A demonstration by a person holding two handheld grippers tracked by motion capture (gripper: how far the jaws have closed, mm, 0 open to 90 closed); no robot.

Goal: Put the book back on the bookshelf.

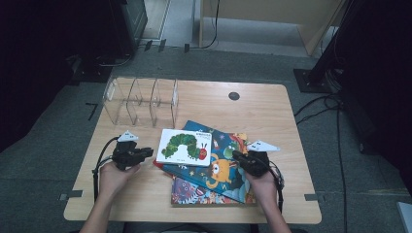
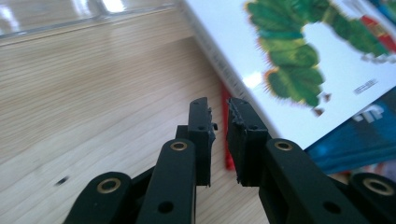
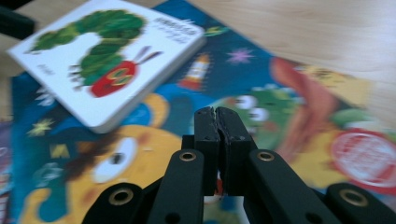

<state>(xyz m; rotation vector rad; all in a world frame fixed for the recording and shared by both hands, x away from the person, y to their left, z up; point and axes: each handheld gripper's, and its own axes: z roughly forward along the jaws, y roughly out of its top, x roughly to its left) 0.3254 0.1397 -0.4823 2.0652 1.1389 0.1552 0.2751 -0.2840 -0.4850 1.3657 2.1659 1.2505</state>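
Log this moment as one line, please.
left hand-held gripper: nearly shut, empty, beside caterpillar book | right hand-held gripper: shut, empty, over monster book | clear rack: empty
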